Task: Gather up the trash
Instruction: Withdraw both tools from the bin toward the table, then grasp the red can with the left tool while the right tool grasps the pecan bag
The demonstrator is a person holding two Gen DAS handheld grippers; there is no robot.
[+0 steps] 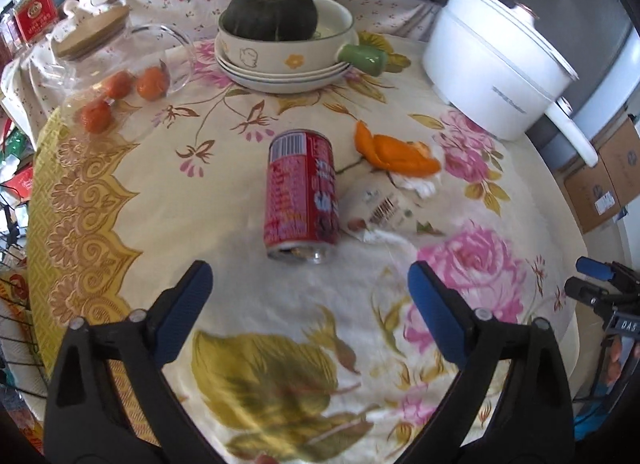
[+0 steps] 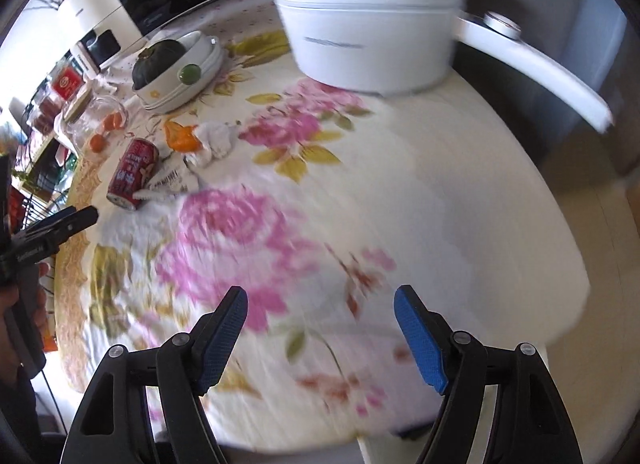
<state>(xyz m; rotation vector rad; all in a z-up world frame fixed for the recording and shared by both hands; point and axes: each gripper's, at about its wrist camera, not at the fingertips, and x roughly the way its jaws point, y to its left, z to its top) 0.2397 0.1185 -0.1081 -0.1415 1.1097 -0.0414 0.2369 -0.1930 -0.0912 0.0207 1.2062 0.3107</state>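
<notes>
Both pairs of blue-padded fingers stand wide apart with nothing between them: the left gripper (image 1: 310,284) hangs over the flowered cloth of the worktop (image 1: 248,304) just short of one red drink can (image 1: 302,194), and the right gripper (image 2: 320,308) hovers over bare cloth, well apart from the trash. That single can lies on its side, its open top turned toward the left fingers (image 1: 184,316). Touching its right side is one crumpled white wrapper (image 1: 380,212) with a barcode, and just beyond that sits one curl of orange peel (image 1: 394,154) resting against one wad of white tissue (image 1: 420,184). Farther out on the left, one glass jar (image 1: 112,76) with a wooden lid lies tipped over, and three small orange fruits (image 1: 120,85) can be counted in and near its mouth. At the back of the cloth, one dark green squash (image 1: 270,14) sits in a cream bowl (image 1: 288,52) that has a green handle and stands on a stack of plates whose number cannot be told. One white electric pot (image 1: 496,64) with a long handle stands at the right. From the right wrist view, the left gripper shows at the left edge, held by a hand (image 2: 24,300).
</notes>
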